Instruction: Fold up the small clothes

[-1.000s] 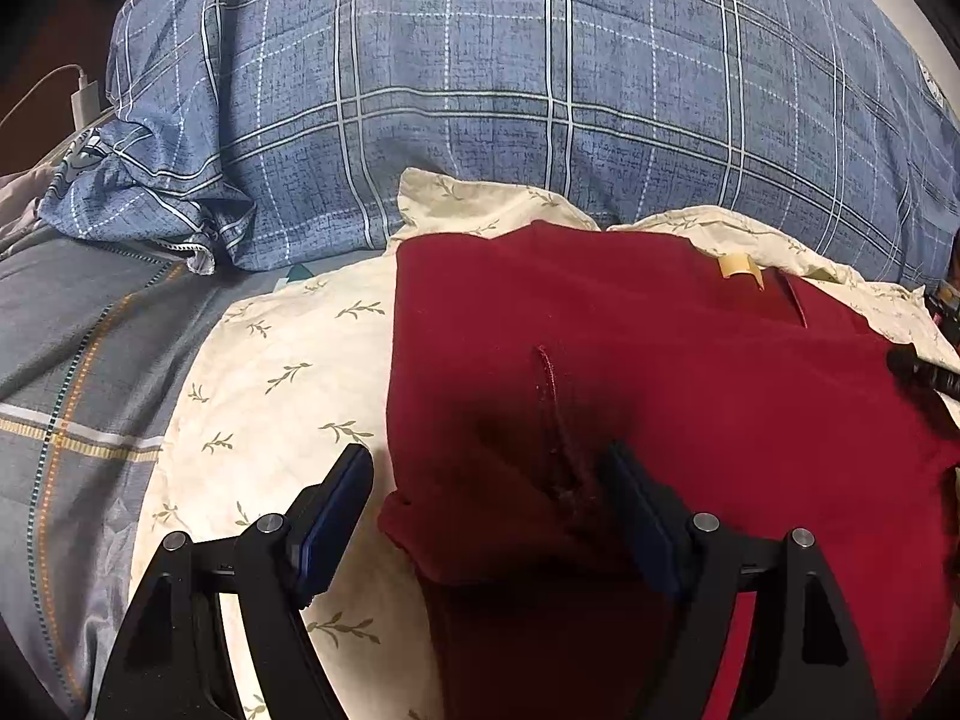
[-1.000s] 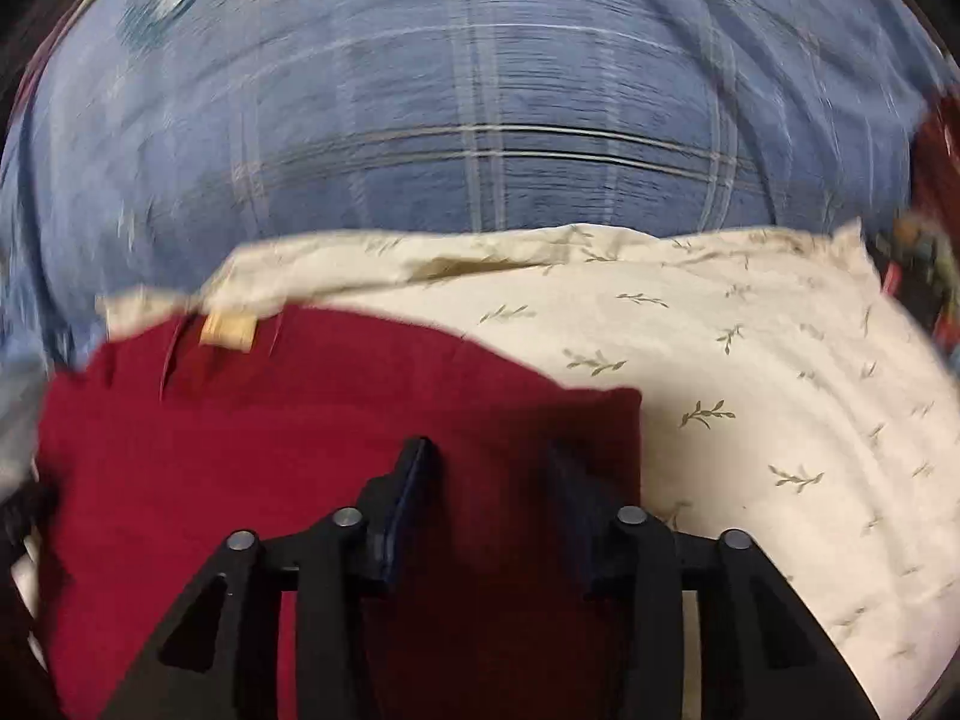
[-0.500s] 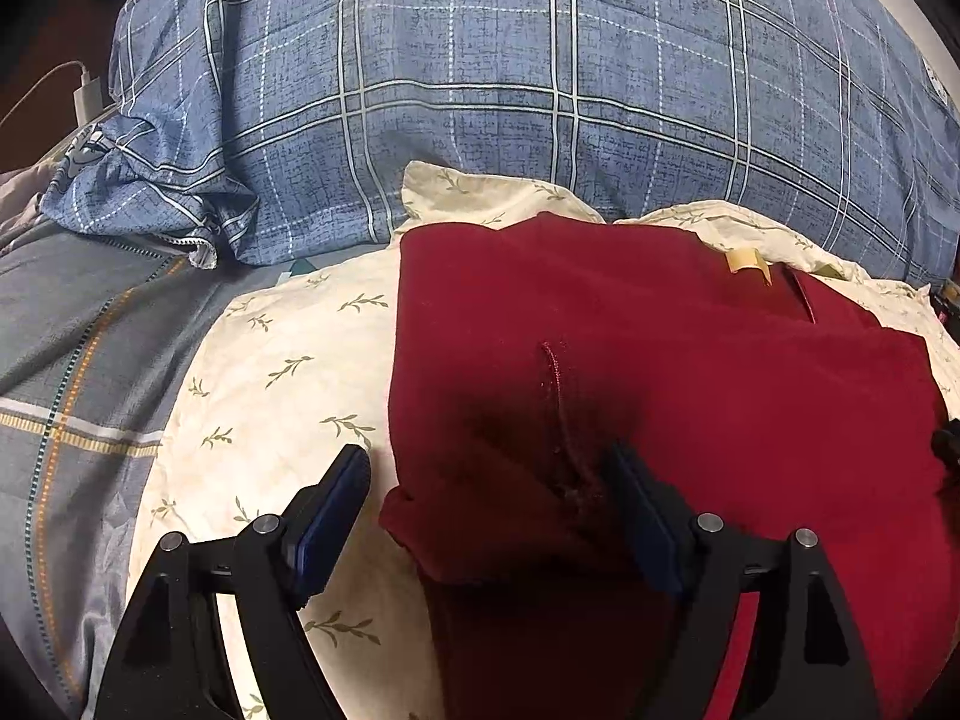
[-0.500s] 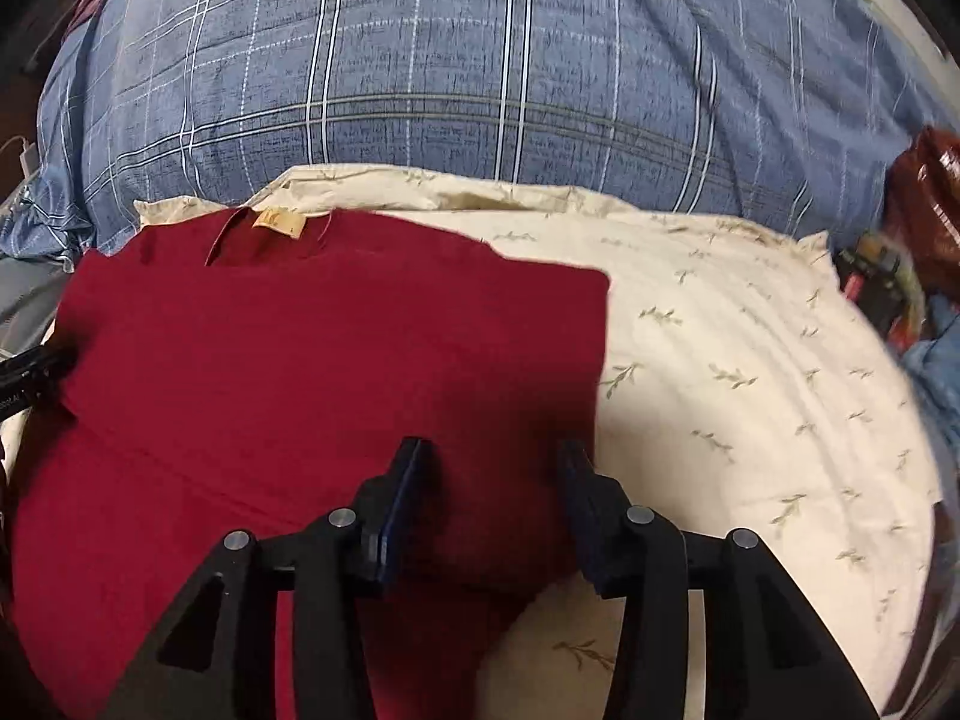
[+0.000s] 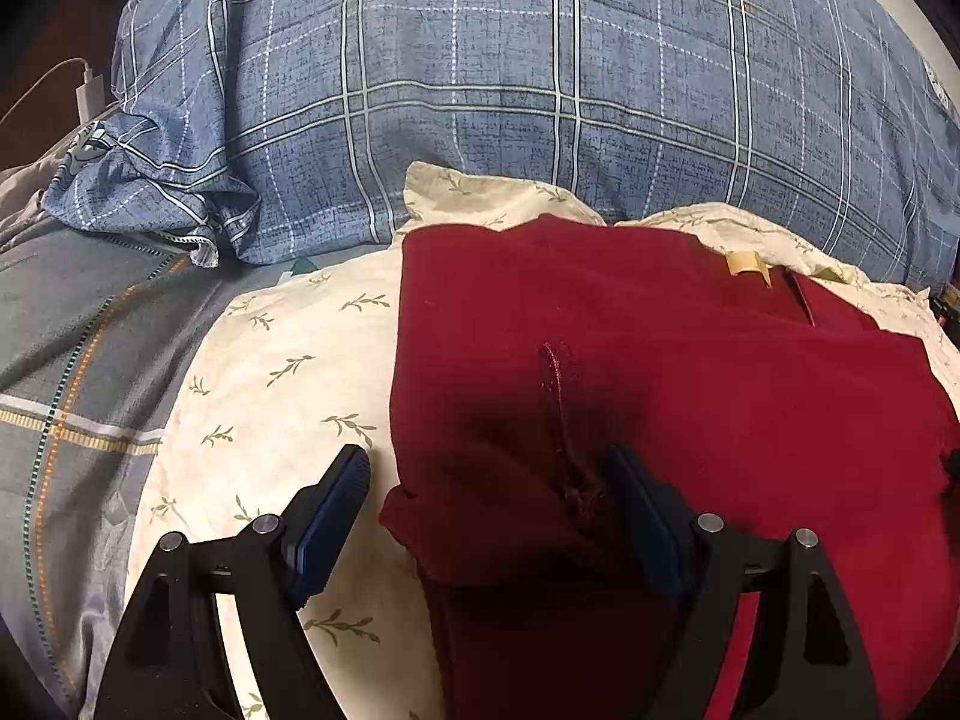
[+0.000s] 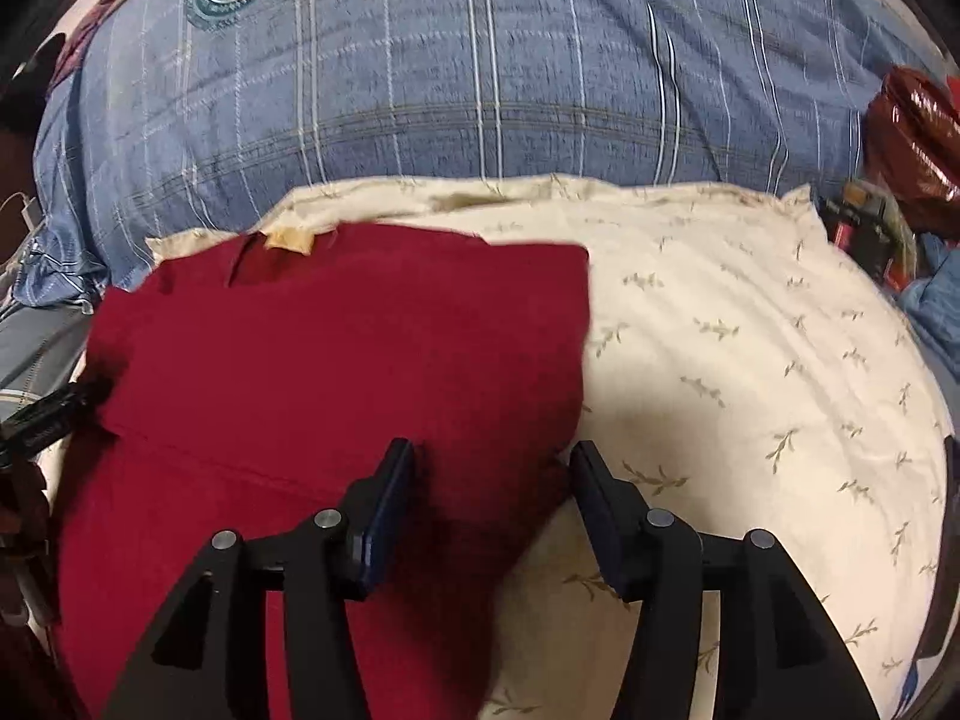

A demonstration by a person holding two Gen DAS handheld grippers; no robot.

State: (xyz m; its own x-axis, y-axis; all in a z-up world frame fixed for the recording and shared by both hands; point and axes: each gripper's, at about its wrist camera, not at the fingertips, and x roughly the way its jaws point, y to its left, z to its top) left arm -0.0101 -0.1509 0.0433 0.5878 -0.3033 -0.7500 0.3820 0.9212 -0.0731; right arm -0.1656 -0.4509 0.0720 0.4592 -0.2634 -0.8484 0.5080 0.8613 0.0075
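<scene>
Fingers (image 5: 339, 498) of the left gripper (image 5: 486, 501) stand wide apart over the near left corner of the red shirt (image 5: 660, 372): one over the cream leaf-print pillow (image 5: 270, 372) just beside the cloth, the other over the shirt next to a raised seam. They straddle the folded corner without pressing on it. The right gripper (image 6: 492, 480) has just been opening; its fingers (image 6: 387, 501) now stand about half apart, one over the shirt (image 6: 336, 360), the other at its right edge where the pillow (image 6: 750, 348) begins, and the cloth lies loose between them.

The shirt lies folded and flat on the pillow, its tan neck label (image 5: 744, 264) at the far side. Behind the pillow a bulky blue plaid duvet (image 5: 540, 90) rises like a wall and closes off the far edge. To the left lies a grey striped sheet (image 5: 72, 360), with a white charger and cable (image 5: 87, 93) beyond it. On the right, past the pillow, sit a shiny dark red bag (image 6: 912, 120) and some small clutter, too blurred to name.
</scene>
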